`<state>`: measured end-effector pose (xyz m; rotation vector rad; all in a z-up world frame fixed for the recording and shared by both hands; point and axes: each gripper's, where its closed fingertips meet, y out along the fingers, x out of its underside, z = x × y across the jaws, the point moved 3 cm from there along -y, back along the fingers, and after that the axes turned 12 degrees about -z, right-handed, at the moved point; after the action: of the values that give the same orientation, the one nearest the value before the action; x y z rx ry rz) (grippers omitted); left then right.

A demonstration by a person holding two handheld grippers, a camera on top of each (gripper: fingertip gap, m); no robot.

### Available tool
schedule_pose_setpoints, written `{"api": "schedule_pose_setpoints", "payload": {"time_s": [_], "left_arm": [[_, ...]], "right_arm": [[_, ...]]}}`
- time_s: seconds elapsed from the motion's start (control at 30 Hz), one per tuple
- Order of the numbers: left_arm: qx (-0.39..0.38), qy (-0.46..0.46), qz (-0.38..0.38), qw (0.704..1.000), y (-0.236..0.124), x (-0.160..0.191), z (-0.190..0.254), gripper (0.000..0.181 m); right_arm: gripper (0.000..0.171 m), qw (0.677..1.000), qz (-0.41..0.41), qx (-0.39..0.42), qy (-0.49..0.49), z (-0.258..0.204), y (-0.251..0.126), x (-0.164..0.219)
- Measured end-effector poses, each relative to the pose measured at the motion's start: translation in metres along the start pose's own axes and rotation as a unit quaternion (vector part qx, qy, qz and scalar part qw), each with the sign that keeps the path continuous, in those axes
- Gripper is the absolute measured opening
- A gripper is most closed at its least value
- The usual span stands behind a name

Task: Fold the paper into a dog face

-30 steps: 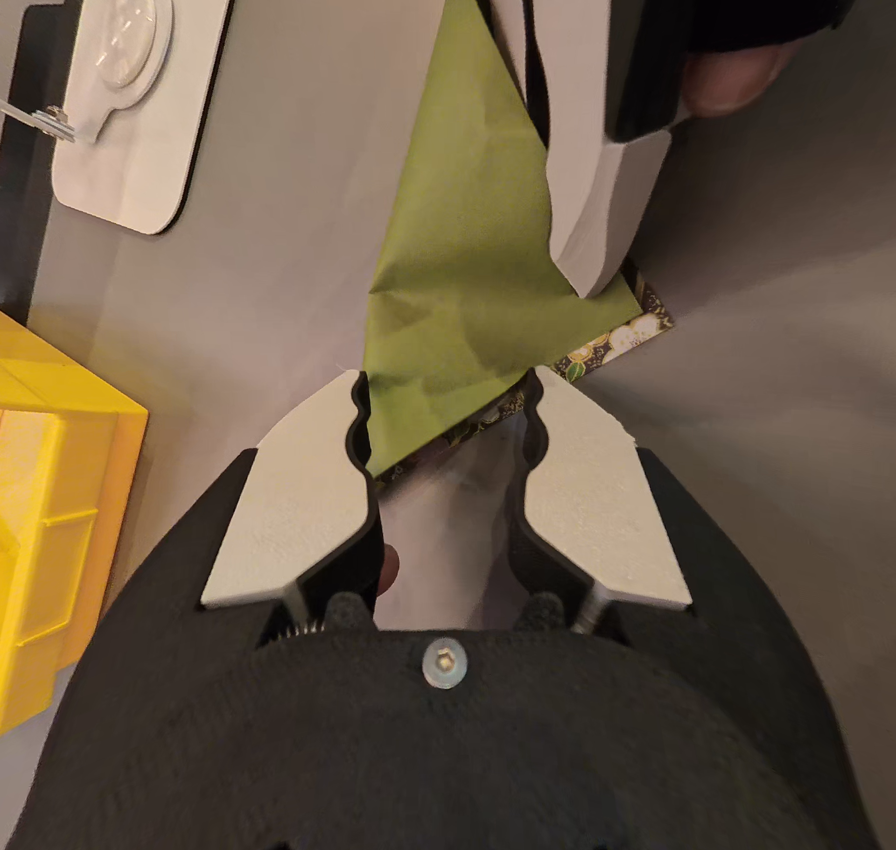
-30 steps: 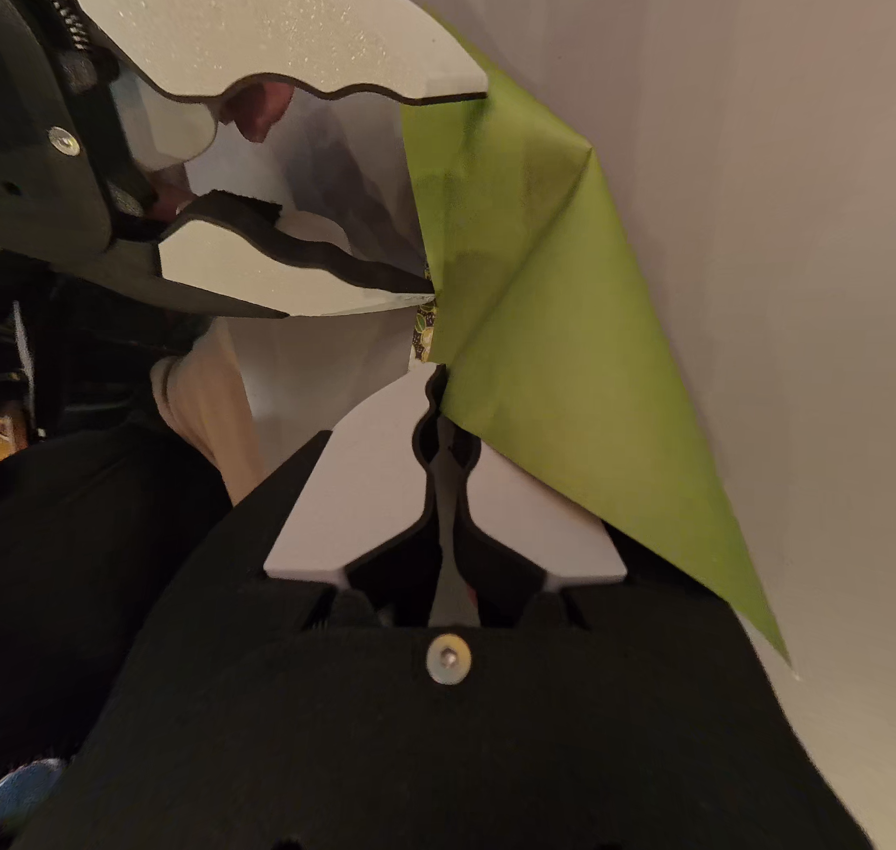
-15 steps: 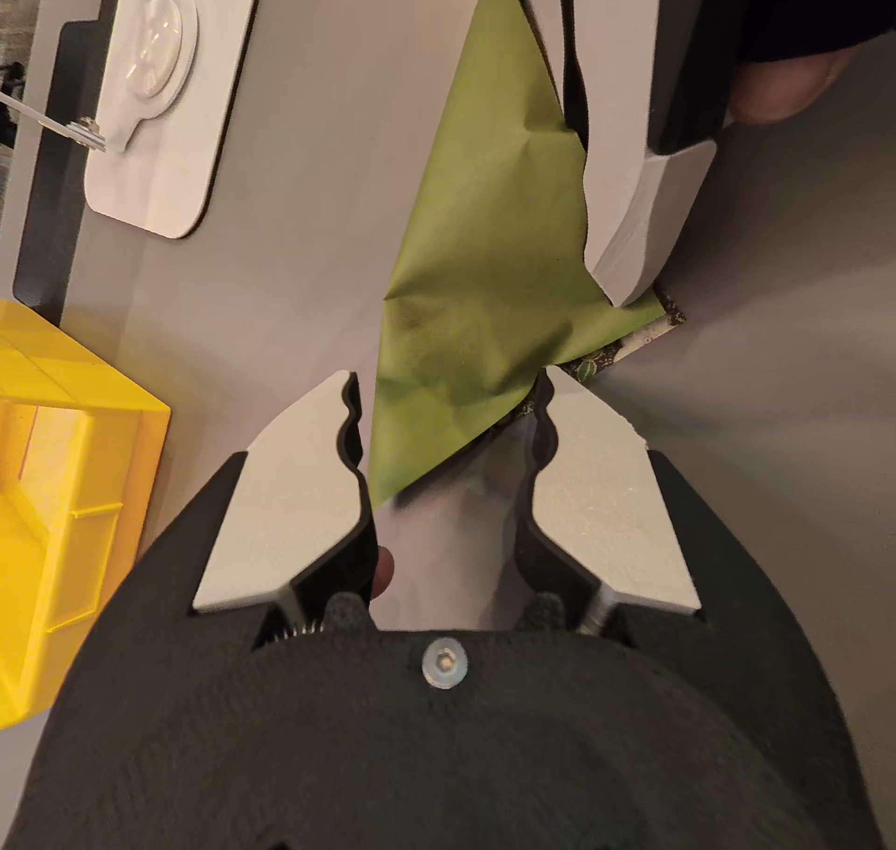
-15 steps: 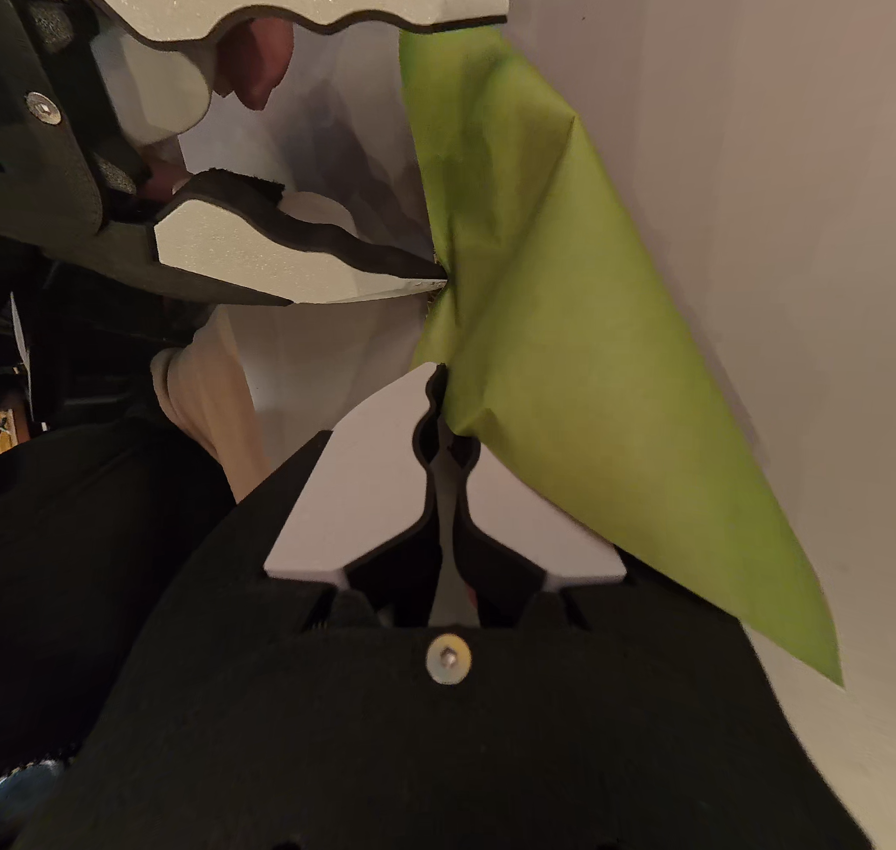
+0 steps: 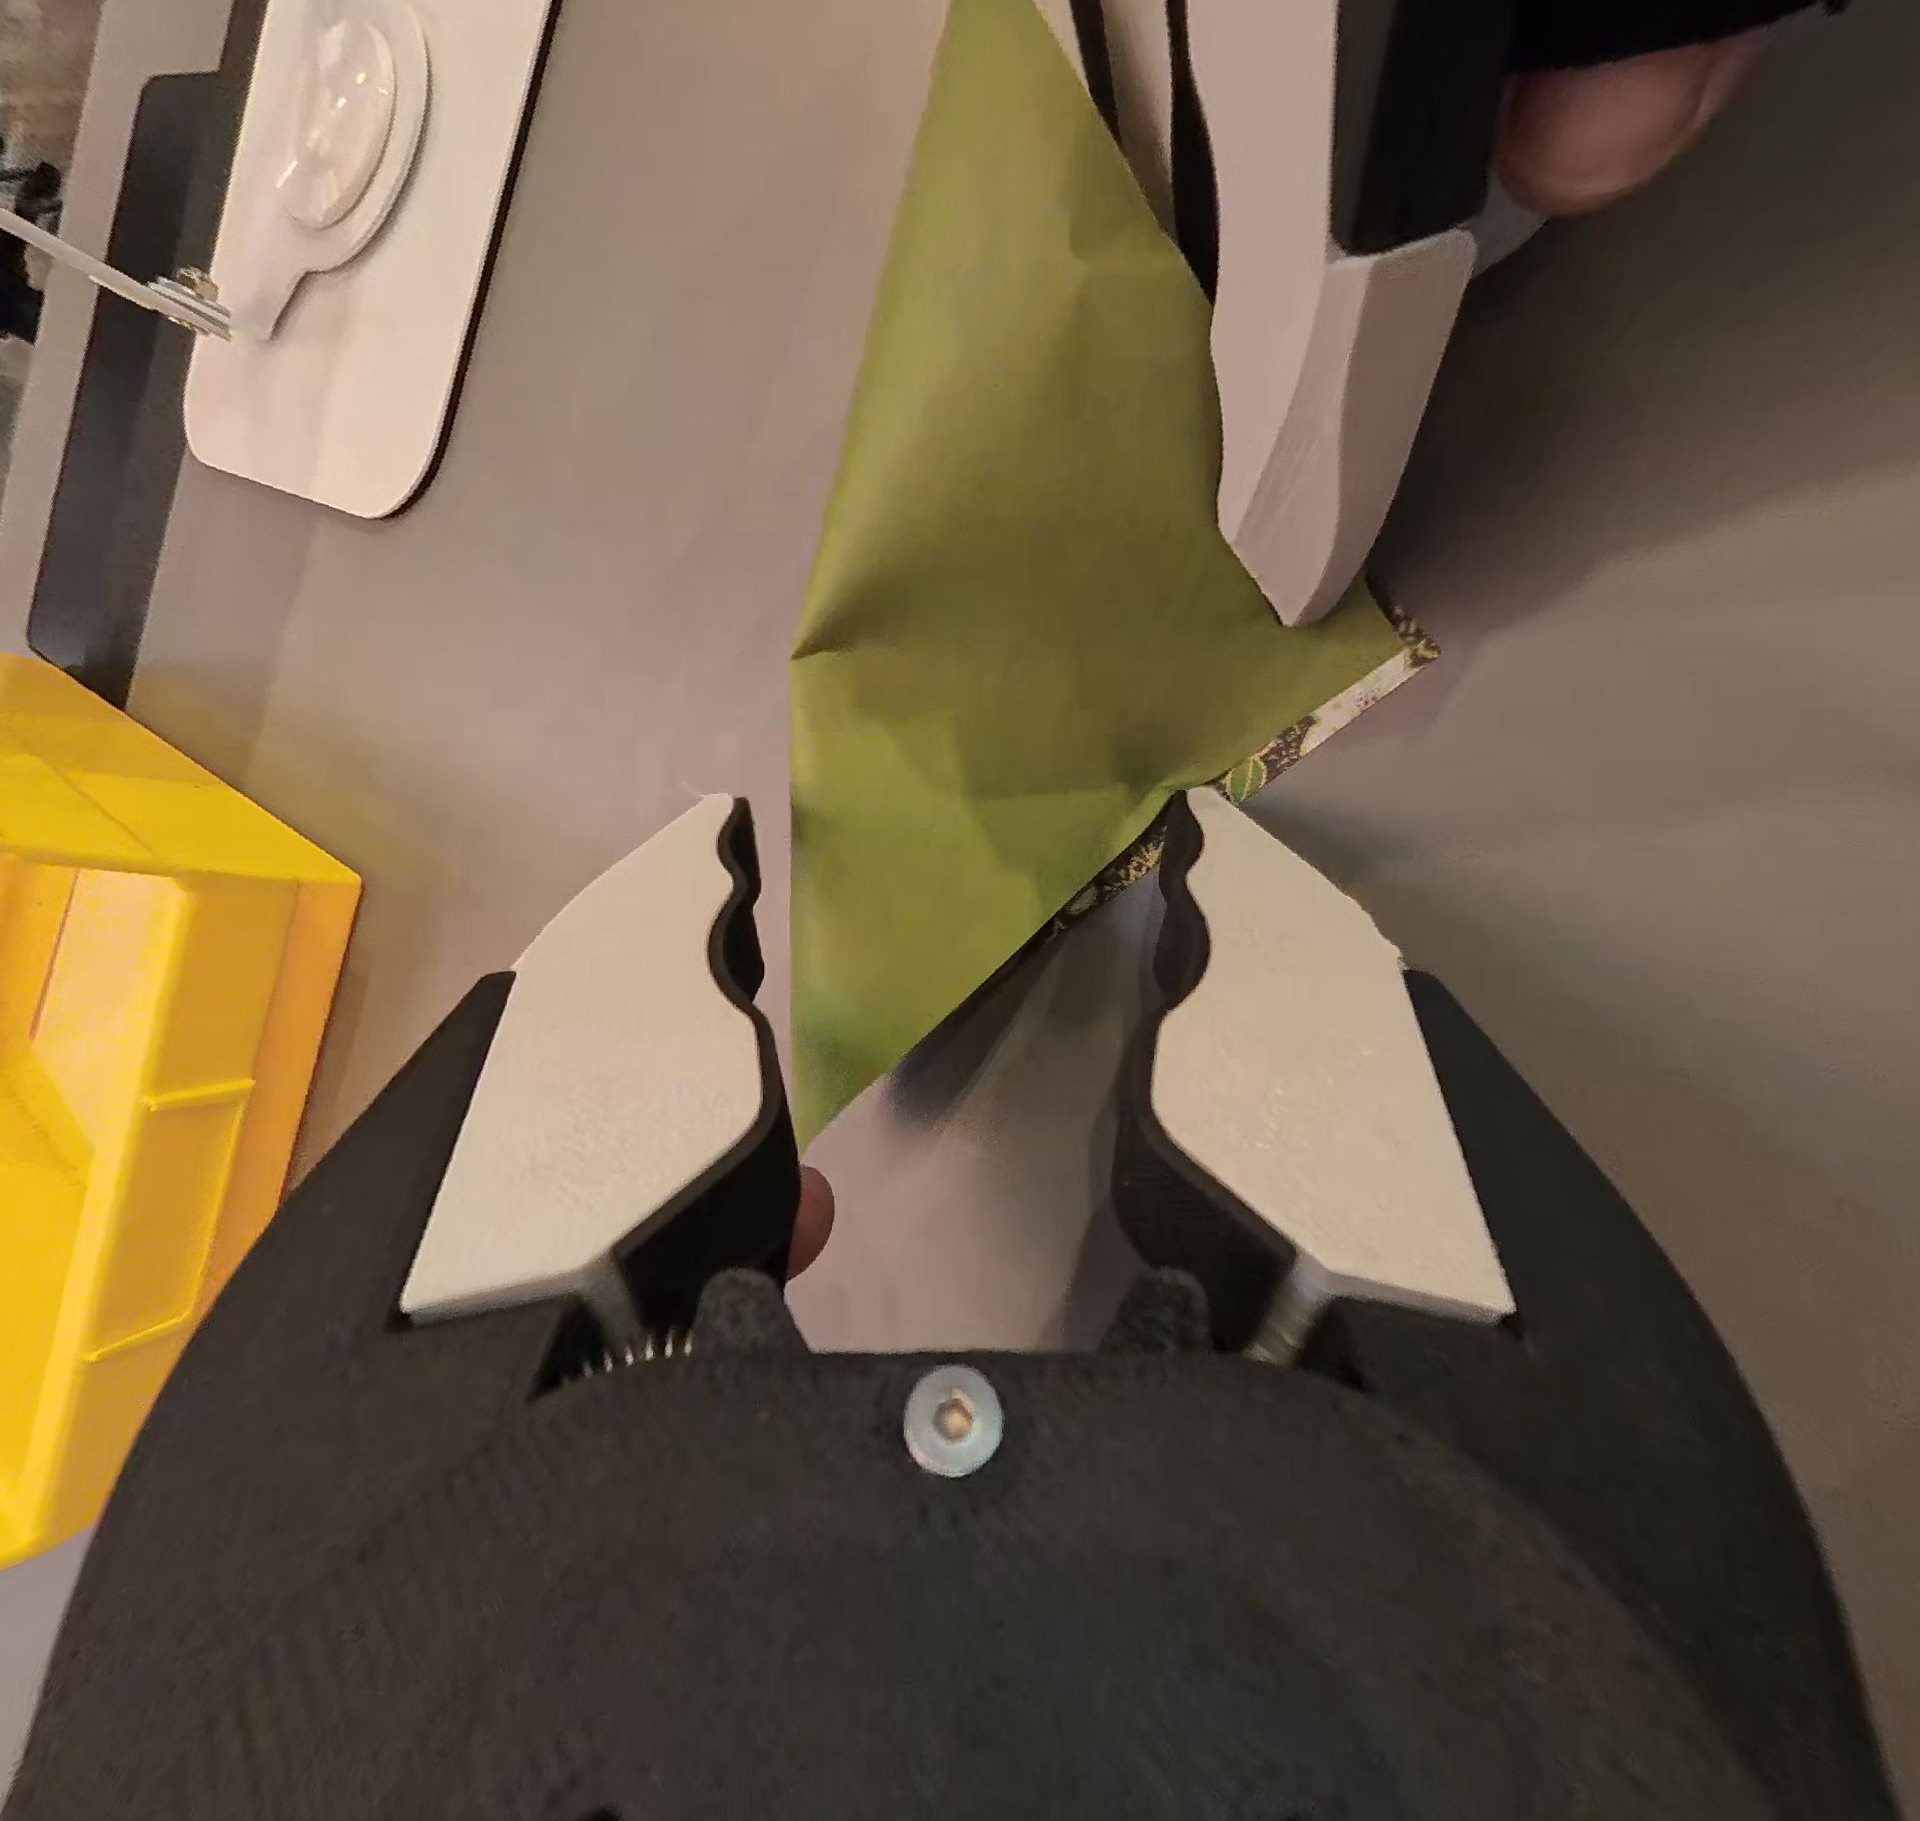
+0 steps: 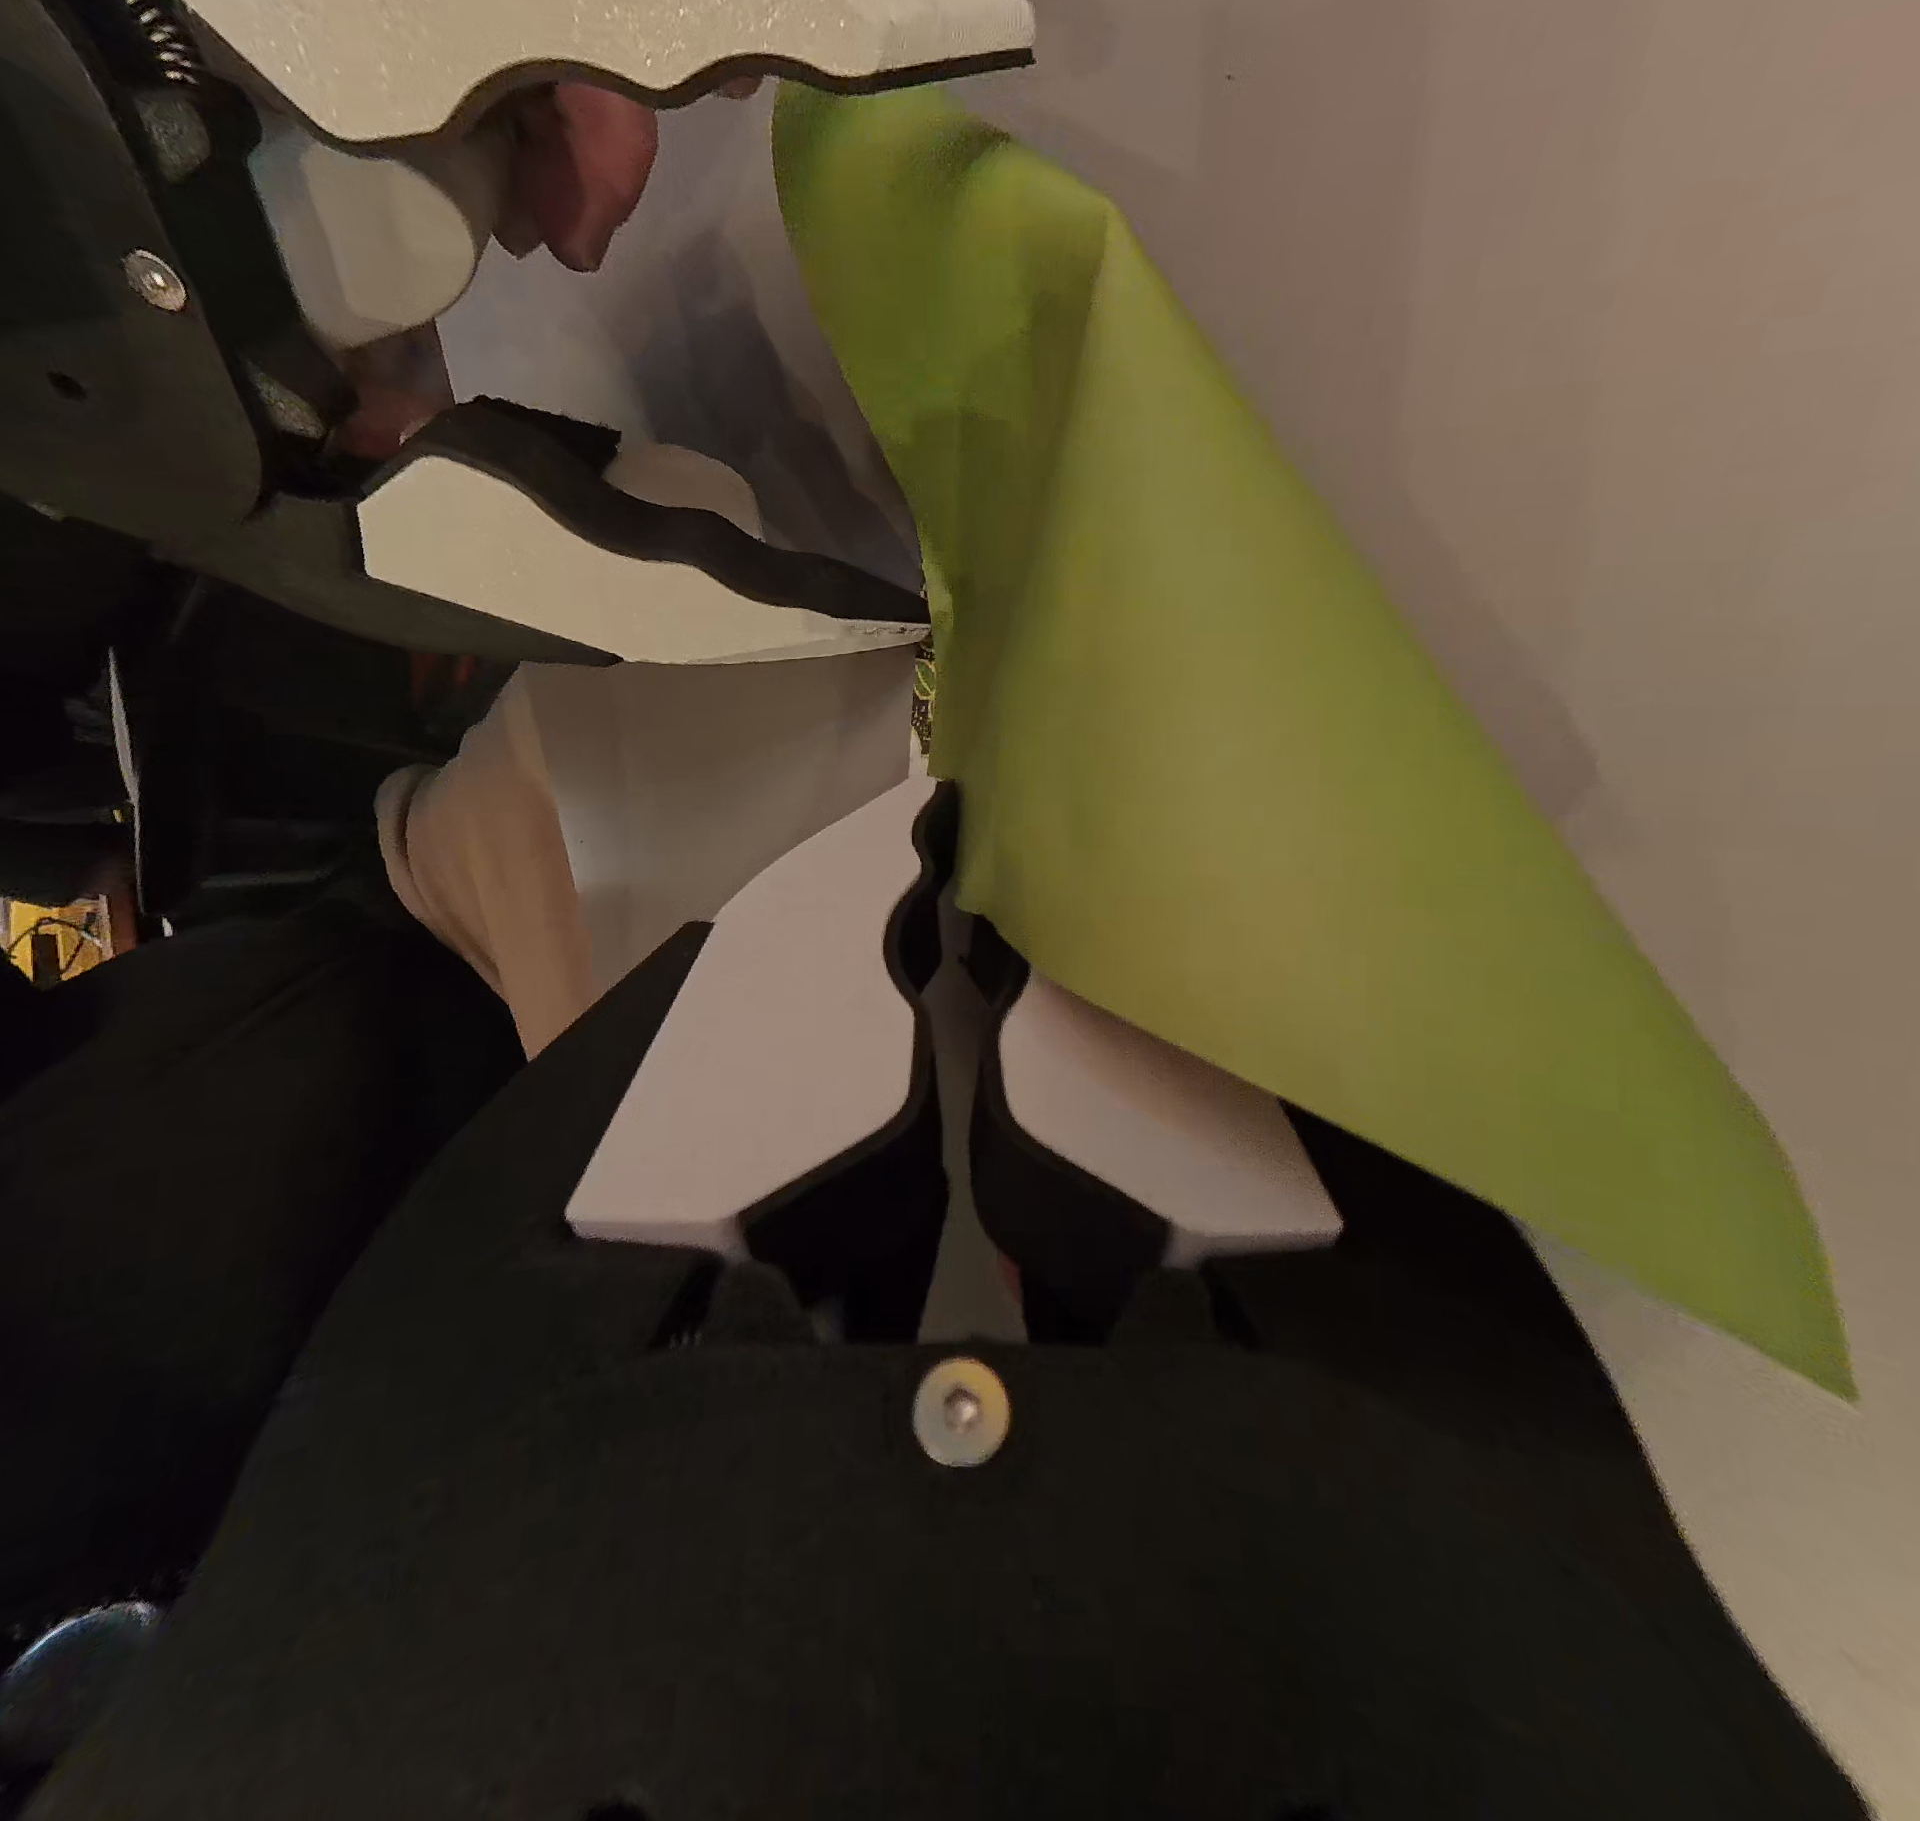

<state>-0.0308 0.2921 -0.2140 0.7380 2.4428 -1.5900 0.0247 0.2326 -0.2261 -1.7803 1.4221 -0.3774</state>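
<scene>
Beside the yellow plastic bin [image 5: 135, 1096], on its right, the green origami paper w/ a dark floral-print underside [image 5: 997, 566] lies folded on the grey tabletop [image 5: 1662, 836] as a long triangle-ish shape.

Changes over the last sec: the left gripper [image 5: 961, 940], jaws wide apart and empty, has eased back a little. The paper's near point now sits loose between its fingers, closer to the bin-side one, w/o being pinched. Its far-from-bin fingertip just meets the paper's printed edge. The paper's near flap has also swung slightly, so the fold looks less settled than 1 s ago.

The right gripper [image 6: 940, 836] stays clamped, jaws nearly together, apparently nipping the paper's edge at the tips; its white finger presses near the paper's corner farthest from the bin. In the right wrist view the sheet rides up over that gripper, not flat.

Judgement: an early stage — first diagonal fold made, ears and nose not yet formed. Left seems to be re-aiming for a new grab; the corners look a bit misaligned, w/ print peeking out, so the crease may need squaring.
</scene>
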Motion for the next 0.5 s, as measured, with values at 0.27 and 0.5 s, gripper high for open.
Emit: {"api": "schedule_pose_setpoints", "payload": {"time_s": [0.27,0.5], "left_arm": [[0.000,0.003,0.000,1.000,0.000,0.000,0.000,0.072],[0.004,0.002,0.002,1.000,0.001,0.001,0.000,0.072]], "right_arm": [[0.000,0.999,0.024,-0.040,0.003,-0.006,-0.005,-0.004],[0.000,0.997,0.032,-0.069,-0.004,-0.014,-0.008,-0.005]]}}
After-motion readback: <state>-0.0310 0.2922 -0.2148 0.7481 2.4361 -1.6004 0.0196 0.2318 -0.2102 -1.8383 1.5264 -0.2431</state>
